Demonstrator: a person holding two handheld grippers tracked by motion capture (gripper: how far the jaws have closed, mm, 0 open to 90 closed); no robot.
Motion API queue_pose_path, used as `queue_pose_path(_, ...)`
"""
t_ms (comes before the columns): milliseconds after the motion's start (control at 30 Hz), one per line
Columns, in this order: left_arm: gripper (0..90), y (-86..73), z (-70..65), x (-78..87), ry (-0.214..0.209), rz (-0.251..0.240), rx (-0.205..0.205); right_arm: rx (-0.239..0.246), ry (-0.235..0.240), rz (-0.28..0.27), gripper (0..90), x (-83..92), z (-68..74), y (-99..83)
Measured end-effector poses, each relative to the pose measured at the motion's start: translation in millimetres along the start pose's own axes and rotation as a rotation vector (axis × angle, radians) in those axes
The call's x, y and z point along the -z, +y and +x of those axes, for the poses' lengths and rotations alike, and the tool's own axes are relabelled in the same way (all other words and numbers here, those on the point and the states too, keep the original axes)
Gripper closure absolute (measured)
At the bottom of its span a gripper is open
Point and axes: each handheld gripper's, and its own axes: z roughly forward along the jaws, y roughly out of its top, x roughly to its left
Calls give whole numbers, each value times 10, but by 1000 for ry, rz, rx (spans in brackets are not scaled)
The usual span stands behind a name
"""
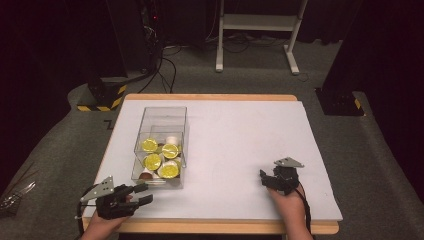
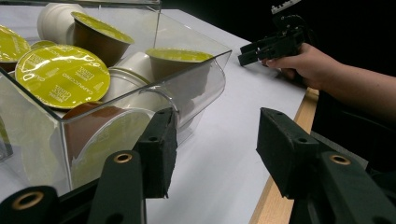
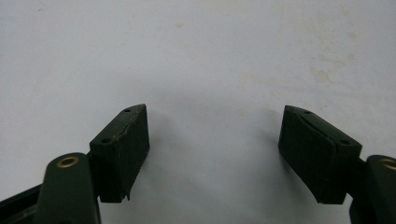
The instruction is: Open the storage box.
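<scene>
Left gripper (image 1: 143, 194) at table's 7 o'clock corner, jaws parted, nothing between, tips just beside near wall of clear plastic box (image 1: 176, 182). Box left of table centre, holding yellow-lidded coffee capsules (image 1: 151, 161); "Cappuccino" printed on one lid in left gripper view (image 2: 62, 76). White table (image 1: 240, 135). Right gripper (image 1: 266, 180) at 5 o'clock, jaws wide apart over bare tabletop, holding nothing.
</scene>
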Motion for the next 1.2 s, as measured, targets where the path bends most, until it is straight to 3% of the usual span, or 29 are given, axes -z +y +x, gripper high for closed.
queue_pose_path(333,484,-22,-45,11,-22,5,-2,0,-1,-1,247,0,0,-1)
queue_pose_path(533,509,-42,-60,104,-42,-28,17,0,-1,-2,247,-1,1,-1)
queue_pose_path(667,504,-29,-53,174,16,-48,27,0,-2,-3,247,-1,1,-1)
queue_pose_path(767,514,-15,-41,213,22,-66,25,0,-2,-3,247,-1,2,-1)
queue_pose_path(867,518,35,-72,257,54,-78,-1,0,-1,-2,247,-1,1,-1)
queue_pose_path(967,522,143,-142,297,129,-91,-35,0,-1,-2,247,-1,1,-1)
queue_pose_path(1033,528,167,-149,301,146,-91,-43,0,-1,-2,247,-1,1,-1)
queue_pose_path(1067,531,224,-158,304,188,-92,-57,0,-1,-2,247,-1,1,-1)
queue_pose_path(1100,536,224,-158,304,188,-92,-57,0,-1,-2,247,-1,1,-1)
queue_pose_path(1200,541,309,-116,268,280,-77,-59,0,0,-3,247,-1,0,-1)
